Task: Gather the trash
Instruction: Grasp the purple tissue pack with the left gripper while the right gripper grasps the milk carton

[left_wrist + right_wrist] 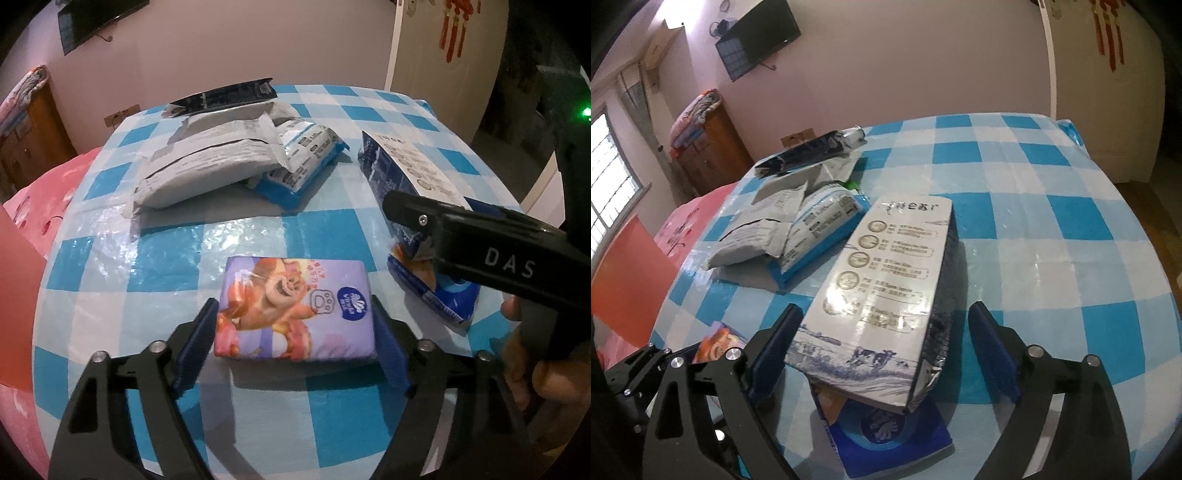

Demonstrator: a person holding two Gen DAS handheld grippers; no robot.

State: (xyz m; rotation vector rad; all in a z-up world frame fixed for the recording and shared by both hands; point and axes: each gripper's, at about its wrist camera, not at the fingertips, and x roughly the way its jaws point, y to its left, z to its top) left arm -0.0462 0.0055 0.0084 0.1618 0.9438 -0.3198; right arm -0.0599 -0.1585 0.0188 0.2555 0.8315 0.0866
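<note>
A purple tissue pack with a cartoon bear (295, 314) lies on the blue-and-white checked tablecloth (258, 406). My left gripper (295, 332) is open, with its jaws on either side of the pack. A white and blue milk carton (882, 280) lies on its side, its near end resting on a blue packet (886, 439). My right gripper (886, 354) is open around the carton's near end; its finger touches the carton on the left, and a gap shows on the right. The carton (402, 173) also shows in the left wrist view.
A pile of grey and white wrappers (221, 162) and a blue packet (299, 173) lies at the back left of the table. A black wrapper (221, 98) lies behind them. Pink bedding (44, 206) is left of the table. A wooden cabinet (709, 151) stands by the wall.
</note>
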